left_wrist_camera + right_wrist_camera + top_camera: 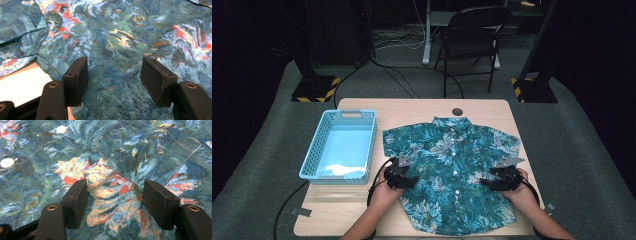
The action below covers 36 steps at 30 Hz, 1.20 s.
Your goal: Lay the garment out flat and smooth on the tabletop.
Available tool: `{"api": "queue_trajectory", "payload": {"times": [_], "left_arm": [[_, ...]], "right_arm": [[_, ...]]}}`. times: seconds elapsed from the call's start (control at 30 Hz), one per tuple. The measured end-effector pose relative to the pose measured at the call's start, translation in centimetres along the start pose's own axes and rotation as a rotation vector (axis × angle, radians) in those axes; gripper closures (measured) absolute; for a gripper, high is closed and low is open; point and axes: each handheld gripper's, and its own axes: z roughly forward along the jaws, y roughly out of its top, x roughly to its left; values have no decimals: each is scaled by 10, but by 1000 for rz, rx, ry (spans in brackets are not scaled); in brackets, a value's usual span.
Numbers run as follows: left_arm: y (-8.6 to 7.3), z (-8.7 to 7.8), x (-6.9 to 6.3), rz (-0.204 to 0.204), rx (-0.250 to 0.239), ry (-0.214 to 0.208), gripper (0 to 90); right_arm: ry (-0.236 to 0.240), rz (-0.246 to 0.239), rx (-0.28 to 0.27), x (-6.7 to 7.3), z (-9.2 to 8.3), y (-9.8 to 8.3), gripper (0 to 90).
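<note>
Two grippers work over one garment. The left gripper [404, 176] stands with its jaws spread wide, nothing clamped between them; in the left gripper view the pads [77, 80] hover just above the floral cloth, close to its side edge, where a bare patch of bench [23, 83] shows beside the fabric. The right gripper [497, 181] is likewise wide apart and grips nothing; its pads [160, 203] frame a red-and-cream flower in the print, with a stitched pocket seam just beyond and two white buttons [7, 162] further off toward the placket.

Shirt [452, 170] position: it lies flat, front side up and buttoned, on the wooden bench [332, 212], collar at the far edge and hem toward the person. Short sleeves spread out to both sides. The left gripper sits at the shirt's left flank below the sleeve, the right gripper at the opposite flank (both at roughly the same level along the body of the garment).

A light blue perforated basket [312, 160] stands on the bench just left of the shirt, near the left sleeve but apart from it. Beyond the bench, on the carpeted floor, stands a dark folding chair [469, 35].
</note>
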Motion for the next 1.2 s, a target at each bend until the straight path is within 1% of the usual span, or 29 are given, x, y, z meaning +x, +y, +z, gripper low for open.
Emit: {"api": "queue_trajectory", "payload": {"times": [0.07, 0.23, 0.4, 0.47, 0.5, 0.53, 0.57, 0.6, 0.67, 0.73, 0.83, 0.9, 0.93, 0.97, 1.0, 1.03, 1.1, 1.2], "left_arm": [[-1, 1, 4, -9, -12, 8, 383], [0, 4, 10, -27, -33, 24, 383], [-1, 4, 13, -30, -45, 27, 383], [-1, 4, 13, -33, -37, 33, 382], [0, 2, 13, -33, -22, 39, 382], [1, 0, 13, -33, 0, 55, 376], [1, -2, 13, -23, 5, 71, 368], [1, -4, 14, -22, 2, 69, 366], [1, -7, 15, -54, 7, 50, 345], [1, -11, 16, -78, -1, 28, 335], [2, -16, 15, -100, -15, -2, 329], [2, -21, 14, -126, -27, -37, 300], [2, -24, 12, -137, -39, -63, 284], [3, -26, 11, -139, -47, -71, 270], [3, -29, 9, -135, -59, -81, 263], [4, -31, 8, -124, -59, -94, 242], [6, -35, 3, -115, -77, -101, 218], [10, -39, -4, -97, -100, -128, 170]], "right_arm": [[3, 1, -11, -2, 0, -1, 361], [-11, 15, -30, -8, 4, 0, 361], [-13, 19, -54, -12, 6, 0, 360], [-21, 24, -51, -11, 6, 0, 358], [-25, 27, -43, -10, 5, 1, 356], [-27, 29, -32, -10, 5, 1, 361], [-31, 30, -22, -9, 3, 2, 371], [-31, 28, -16, -9, 2, 2, 370], [-27, 23, -6, -7, 0, 1, 361], [-23, 21, -8, -5, -3, 2, 354], [-14, 21, -37, -1, -9, 4, 332], [-6, 21, -56, 3, -14, 6, 294], [-1, 19, -65, 5, -16, 7, 276], [13, 16, -72, 8, -19, 8, 262], [23, 12, -77, 9, -20, 9, 256], [37, 12, -88, 11, -23, 10, 245], [49, 10, -95, 15, -26, 11, 208], [72, -3, -102, 20, -30, 14, 189]]}}
